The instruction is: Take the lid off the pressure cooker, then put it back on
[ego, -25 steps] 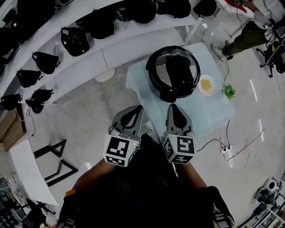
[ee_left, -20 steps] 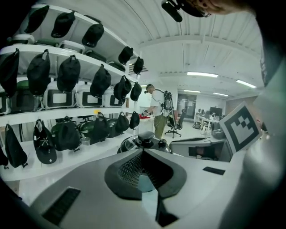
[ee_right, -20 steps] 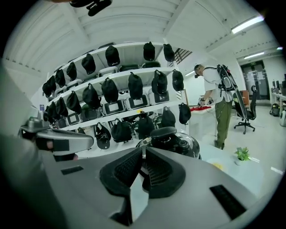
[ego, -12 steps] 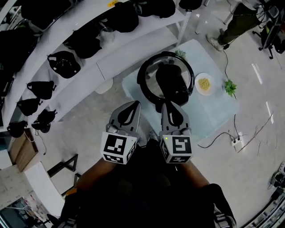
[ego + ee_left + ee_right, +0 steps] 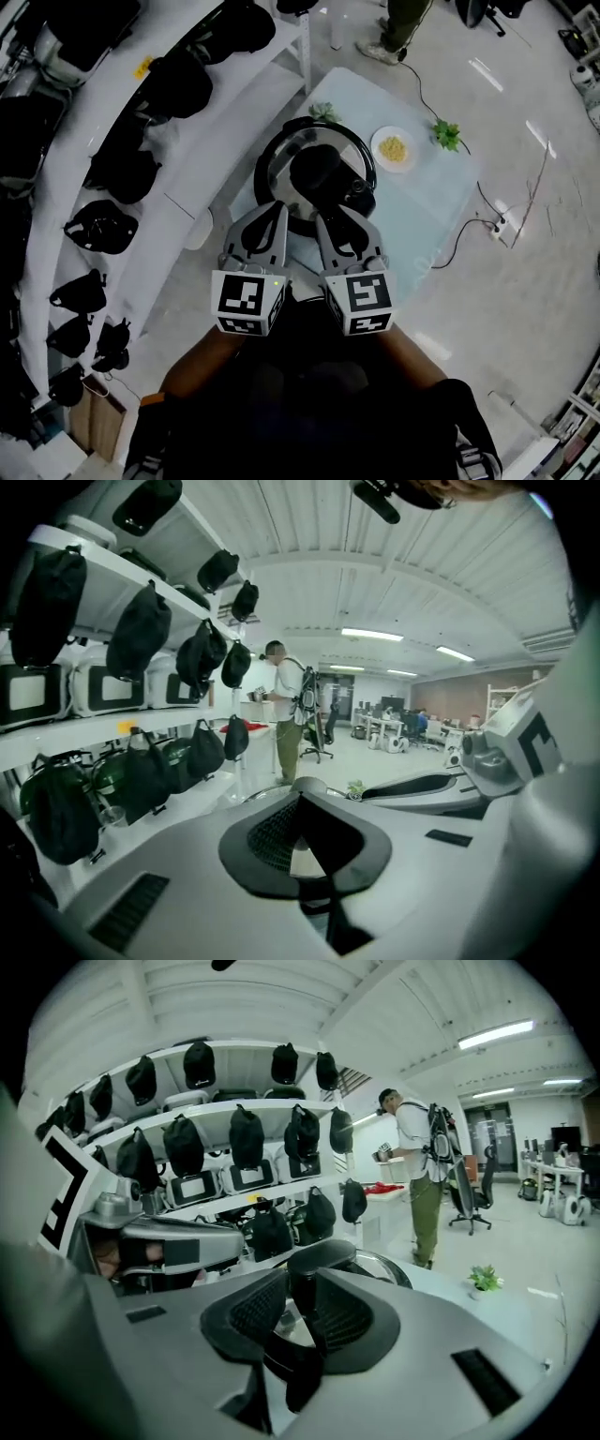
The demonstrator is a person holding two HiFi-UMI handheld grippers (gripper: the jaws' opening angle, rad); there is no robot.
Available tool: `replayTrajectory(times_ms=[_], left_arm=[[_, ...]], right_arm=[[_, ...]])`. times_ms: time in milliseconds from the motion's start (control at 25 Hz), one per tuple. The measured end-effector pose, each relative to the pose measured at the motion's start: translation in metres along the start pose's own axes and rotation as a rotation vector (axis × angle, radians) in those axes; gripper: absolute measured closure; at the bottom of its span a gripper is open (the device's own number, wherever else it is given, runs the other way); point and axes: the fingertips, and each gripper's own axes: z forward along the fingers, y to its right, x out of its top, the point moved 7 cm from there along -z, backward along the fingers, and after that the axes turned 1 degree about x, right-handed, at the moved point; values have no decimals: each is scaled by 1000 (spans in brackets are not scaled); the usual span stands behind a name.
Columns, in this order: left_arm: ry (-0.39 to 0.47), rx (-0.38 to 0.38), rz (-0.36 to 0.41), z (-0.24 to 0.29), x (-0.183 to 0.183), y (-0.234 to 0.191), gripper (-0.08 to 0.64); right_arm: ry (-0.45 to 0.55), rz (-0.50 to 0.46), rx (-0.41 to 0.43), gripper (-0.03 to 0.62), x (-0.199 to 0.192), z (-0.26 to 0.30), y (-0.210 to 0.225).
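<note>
The black pressure cooker [image 5: 274, 167] stands on a pale blue table [image 5: 441, 206], its lid on and the lid's black handle [image 5: 321, 173] pointing toward me. Both grippers hover side by side at its near rim. My left gripper [image 5: 275, 208] is shut, with its pads meeting at the tip and nothing held [image 5: 300, 799]. My right gripper [image 5: 328, 217] has just been opening; its jaws stand slightly apart [image 5: 300, 1281]. Nothing is between the pads, and the lid's handle [image 5: 319, 1255] shows just beyond the gap.
A white plate of yellow food [image 5: 394, 148] and a small green plant [image 5: 447, 134] sit on the table behind the cooker. White shelves with several black bags [image 5: 141, 169] run along the left. A person [image 5: 422, 1166] stands beyond the table. A cable and power strip [image 5: 502, 223] lie on the floor.
Both grippers have moved forward to the cooker, from well short of the table to its near rim. The head view has swung, so the shelves now fill the left.
</note>
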Motion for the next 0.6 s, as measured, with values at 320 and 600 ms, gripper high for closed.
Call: replayTrajectory(times_ms=[320, 600], left_arm=[[-15, -207, 65, 41, 7, -50, 552], [-25, -305, 137, 64, 12, -79, 552]], right_arm=[[-11, 99, -246, 443, 10, 30, -9], [6, 187, -413, 335, 20, 54, -13]])
